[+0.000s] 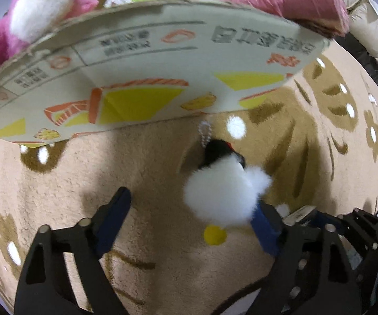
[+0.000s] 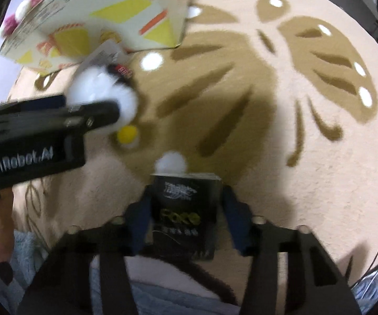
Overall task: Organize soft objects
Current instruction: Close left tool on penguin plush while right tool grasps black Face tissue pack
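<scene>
The left gripper [image 1: 191, 210] is pointing down at the rug [image 1: 57, 183] with its jaws wide apart. A fluffy white toy [image 1: 223, 197] is lying on the rug, touching its right finger [image 1: 265, 225]. The right gripper [image 2: 183, 210] is squeezing a black pack [image 2: 183, 210]. A box [image 1: 136, 78] is standing near.
</scene>
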`<state>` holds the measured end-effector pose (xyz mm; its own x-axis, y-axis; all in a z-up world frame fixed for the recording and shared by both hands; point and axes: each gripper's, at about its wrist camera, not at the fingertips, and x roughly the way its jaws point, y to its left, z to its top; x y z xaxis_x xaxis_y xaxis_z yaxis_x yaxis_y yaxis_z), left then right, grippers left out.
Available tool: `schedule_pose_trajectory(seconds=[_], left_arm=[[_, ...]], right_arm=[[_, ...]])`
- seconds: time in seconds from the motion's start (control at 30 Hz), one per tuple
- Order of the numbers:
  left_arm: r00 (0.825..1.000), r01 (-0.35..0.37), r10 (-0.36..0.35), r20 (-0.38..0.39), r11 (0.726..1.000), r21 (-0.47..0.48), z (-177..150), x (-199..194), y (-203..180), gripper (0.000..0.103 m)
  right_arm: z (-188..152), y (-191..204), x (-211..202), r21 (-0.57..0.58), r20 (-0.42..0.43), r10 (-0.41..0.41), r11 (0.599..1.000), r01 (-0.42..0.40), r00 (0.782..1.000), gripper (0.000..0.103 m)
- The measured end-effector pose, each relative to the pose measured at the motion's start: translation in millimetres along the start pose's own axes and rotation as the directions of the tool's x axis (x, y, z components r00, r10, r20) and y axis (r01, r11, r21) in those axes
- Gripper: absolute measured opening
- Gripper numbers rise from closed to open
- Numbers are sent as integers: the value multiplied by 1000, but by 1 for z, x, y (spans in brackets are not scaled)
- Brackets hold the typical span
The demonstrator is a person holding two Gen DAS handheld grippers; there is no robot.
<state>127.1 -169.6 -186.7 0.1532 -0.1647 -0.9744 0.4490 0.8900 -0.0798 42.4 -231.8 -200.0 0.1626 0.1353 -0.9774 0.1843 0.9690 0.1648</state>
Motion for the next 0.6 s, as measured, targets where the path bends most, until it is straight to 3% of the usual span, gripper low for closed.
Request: schedule_pose_trajectory(seconds=[0.07, 0.23, 0.37, 0.43, 0.5, 0.6], left_arm=[[1000, -18, 18, 14, 1000, 25, -1, 0, -4, 78], [999, 31, -32, 23, 998, 46, -1, -2, -9, 52], [999, 39, -40, 19, 998, 51, -3, 0, -12, 44], [999, 43, -44, 22, 998, 53, -2, 1, -15, 33], [998, 50, -51, 23, 998, 49, -4, 3, -25, 29], [998, 60, -61, 22, 997, 53, -10, -2, -32, 19]], right_arm=[[1, -3, 1, 18, 5, 23, 1000, -23, 1000, 50], [2, 0, 1, 8, 10, 23, 1000, -23, 1000, 50], [3, 1, 0, 17, 15, 36, 999, -36, 999, 50], [4, 2, 0, 18, 15, 39, 999, -39, 999, 50], [4, 3, 1, 22, 15, 43, 999, -43, 999, 50], [1, -25, -7, 41, 27, 74, 996, -75, 997, 50]])
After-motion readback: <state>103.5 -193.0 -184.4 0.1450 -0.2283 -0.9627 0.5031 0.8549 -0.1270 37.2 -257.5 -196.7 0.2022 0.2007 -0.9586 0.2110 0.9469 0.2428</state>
